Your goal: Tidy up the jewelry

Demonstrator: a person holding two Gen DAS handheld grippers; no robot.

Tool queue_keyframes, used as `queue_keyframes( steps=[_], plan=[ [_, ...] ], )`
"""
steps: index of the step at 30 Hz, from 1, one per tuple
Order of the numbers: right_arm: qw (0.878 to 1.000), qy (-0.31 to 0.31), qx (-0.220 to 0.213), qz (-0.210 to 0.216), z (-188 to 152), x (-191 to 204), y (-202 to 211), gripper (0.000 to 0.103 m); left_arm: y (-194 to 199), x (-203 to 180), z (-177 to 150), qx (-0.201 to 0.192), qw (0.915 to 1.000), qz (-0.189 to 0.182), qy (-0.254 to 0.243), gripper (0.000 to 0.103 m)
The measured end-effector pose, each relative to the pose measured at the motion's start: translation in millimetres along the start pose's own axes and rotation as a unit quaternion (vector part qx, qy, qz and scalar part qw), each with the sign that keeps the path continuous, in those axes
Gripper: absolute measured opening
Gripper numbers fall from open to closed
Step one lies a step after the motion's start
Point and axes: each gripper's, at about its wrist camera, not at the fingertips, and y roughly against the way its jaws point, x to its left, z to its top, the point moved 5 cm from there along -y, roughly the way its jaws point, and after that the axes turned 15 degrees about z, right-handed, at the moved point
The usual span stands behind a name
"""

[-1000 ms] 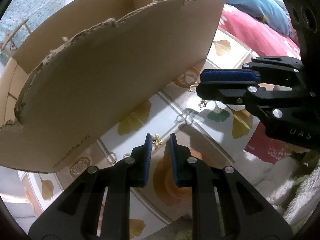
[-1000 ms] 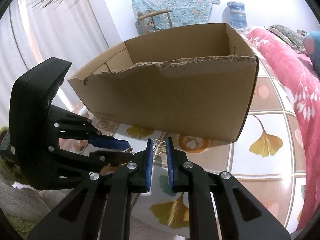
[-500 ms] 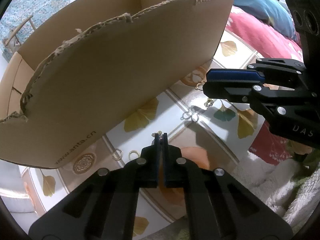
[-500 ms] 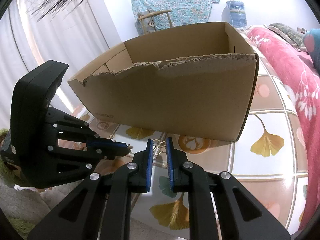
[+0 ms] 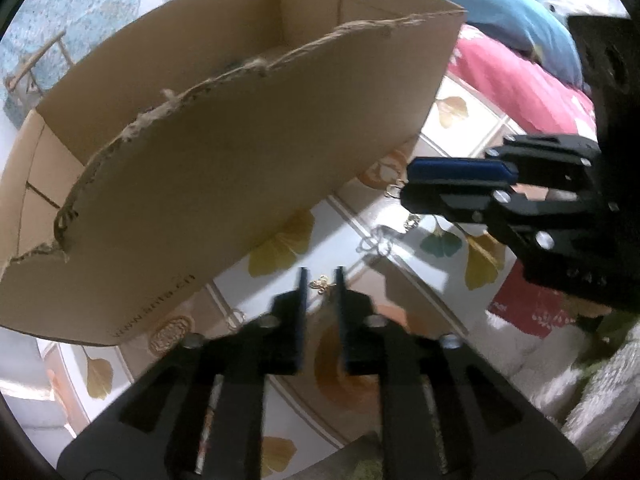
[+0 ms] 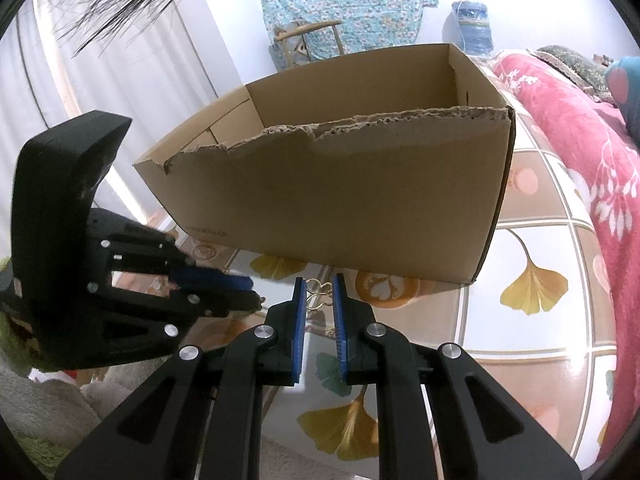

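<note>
- The left tongs [image 5: 320, 276] pointed steeply down at the tabletop [image 6: 440, 344], a glossy surface printed with ginkgo leaves.
- The jaws of the left tongs had just been opening and stood a narrow gap apart. A small gold piece [image 5: 324, 284] showed in that gap at the tips, with neither pad pressing on it. It appeared to lie on the tabletop, though the left wrist view was blurred there.
- The right tongs [image 6: 319, 284] were closed to a narrow gap on a gold looped piece [image 6: 318, 294]. Its wire loops spanned the space between the two blue pads and touched both.
- In the left wrist view the right tongs [image 5: 404, 192] reached in from the right, with one loop of the gold looped piece [image 5: 394, 190] sticking out past their tips, above the tabletop.
- A silver looped piece [image 5: 376, 242] lay on the tabletop between the two tongs, apart from both.
- A tiny gold item [image 5: 412, 222] showed just below the right tongs. Whether it hung from the held piece or lay on the surface could not be told.
- A cardboard box [image 6: 340, 196], open at the top and with a torn near rim, stood on the tabletop just beyond both tongs. Little of its floor could be seen.
- A red blanket [image 6: 580, 152] lay along the right side of the tabletop, and a blue pillow [image 5: 500, 12] lay beyond it.
</note>
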Motion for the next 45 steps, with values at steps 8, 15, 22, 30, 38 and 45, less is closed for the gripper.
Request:
queue_keyframes(
  steps=[8,15,22,30,38,45],
  plan=[
    [1.0,-0.006,-0.001,-0.002,-1,-1,-3,0.013,-6,-4,-2,0.011,0.9999,-0.001,0.001,0.017],
    [1.0,-0.009,-0.005,-0.001,-1,0,-3,0.013,-6,-6,-2,0.008,0.9999,0.01,-0.006,0.013],
    [1.0,-0.01,-0.007,-0.002,-2,-1,-2,0.013,-6,-7,-1,0.004,0.9999,0.013,-0.01,0.012],
    [1.0,-0.009,-0.007,-0.004,-2,0,-1,0.013,-5,-14,1,-0.006,0.9996,0.018,-0.021,0.007],
    [1.0,-0.009,-0.007,-0.003,-1,0,-1,0.013,-5,-17,4,-0.014,0.9994,0.019,-0.026,0.007],
    [1.0,-0.01,-0.008,-0.004,-1,0,1,0.013,4,-14,6,-0.028,0.999,0.019,-0.029,0.007]
  ],
)
